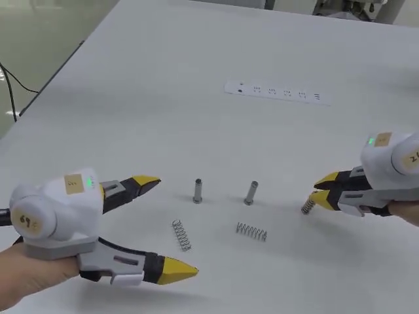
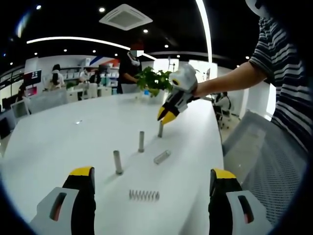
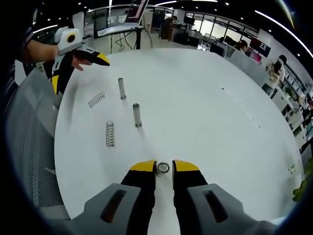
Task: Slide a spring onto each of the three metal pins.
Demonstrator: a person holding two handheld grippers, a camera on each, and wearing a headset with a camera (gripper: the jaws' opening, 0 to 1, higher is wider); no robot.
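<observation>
1. Left gripper [image 1: 163, 226], white and grey body with yellow-tipped black jaws, held low over the near-left of the white table [image 1: 196, 52]. Jaws spread wide, nothing between them.
2. First loose steel coil spring [image 1: 181, 234] lies flat on the table just ahead of the left gripper's jaw tips, running near-to-far at a slight slant.
3. Left grey metal pin [image 1: 198, 191] stands upright just beyond that spring.
4. Second loose steel coil spring [image 1: 251, 231] lies flat, roughly crosswise, a little right of centre.
5. Right grey metal pin [image 1: 251, 193] stands just behind the second spring, near the left pin but apart from it.
6. White power strip [image 1: 272, 91] lies far back on the table, well apart from the parts.
7. Third coil spring [image 1: 308, 207] stands tilted at the tips of the right gripper [image 1: 322, 188]. In the right gripper view it shows end-on as a small ring.
8. Right gripper's jaws are drawn nearly together, pinching that ring from both sides. Cannot tell whether a pin is inside the spring.
</observation>
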